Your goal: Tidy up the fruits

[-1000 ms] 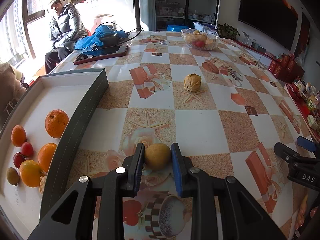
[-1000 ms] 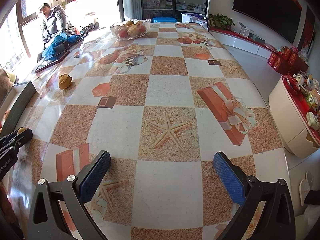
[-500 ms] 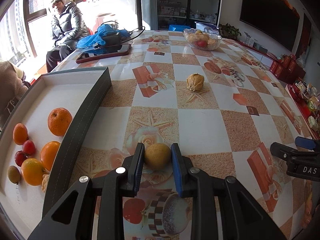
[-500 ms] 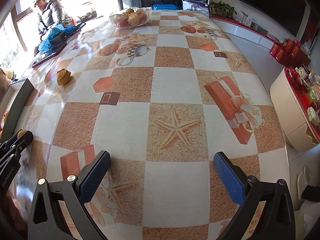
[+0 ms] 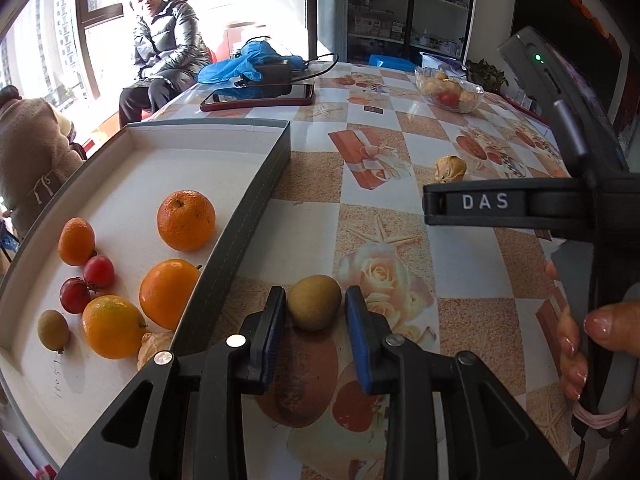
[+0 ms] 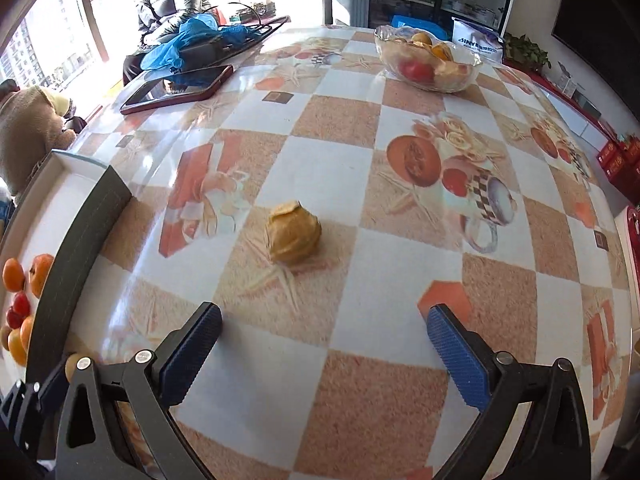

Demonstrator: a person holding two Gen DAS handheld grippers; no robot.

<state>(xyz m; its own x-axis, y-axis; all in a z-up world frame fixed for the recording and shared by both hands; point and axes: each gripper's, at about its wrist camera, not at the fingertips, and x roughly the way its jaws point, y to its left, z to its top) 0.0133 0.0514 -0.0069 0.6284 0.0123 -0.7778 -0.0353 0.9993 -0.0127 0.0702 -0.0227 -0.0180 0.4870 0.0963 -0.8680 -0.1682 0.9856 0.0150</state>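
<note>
Left gripper [image 5: 315, 322]: jaws opening, a brownish-green fruit [image 5: 314, 307] between the blue pads, small gaps visible on both sides, so no clear pressing; fruit sitting over the patterned desk [image 5: 472, 320], whether resting on it not clear. Just left of this gripper, the dark wall of a tray [image 5: 256, 216], white inside. In the tray, left of the gripper: a big orange [image 5: 185, 220] farthest ahead, a second orange [image 5: 168, 294] close to the wall, a third [image 5: 113, 327] nearer and further left, a small orange one [image 5: 76, 241] beyond, two red fruits [image 5: 86, 284] touching, a small brown fruit [image 5: 53, 330] at the far left, and a pale husked piece [image 5: 154, 350] against the near wall. Ahead and to the right, a husked yellow fruit [image 5: 451, 169] alone on the desk. Far ahead right, a glass bowl [image 5: 448, 90] with fruit. Far ahead, a phone [image 5: 258, 97] in a red case, blue cloth [image 5: 244, 65] behind it. At the right edge, a hand [image 5: 592, 332] on the handle of the other tool.

Right gripper [image 6: 324, 336]: jaws wide apart, nothing between them, above bare desk. Straight ahead and a little left of centre, the husked yellow fruit [image 6: 293, 236], well clear of the fingertips. Tray wall [image 6: 80, 248] off to the left, oranges visible inside. Glass bowl [image 6: 428, 64] far ahead right. Seated person [image 6: 168, 4] beyond the desk's far left corner.
</note>
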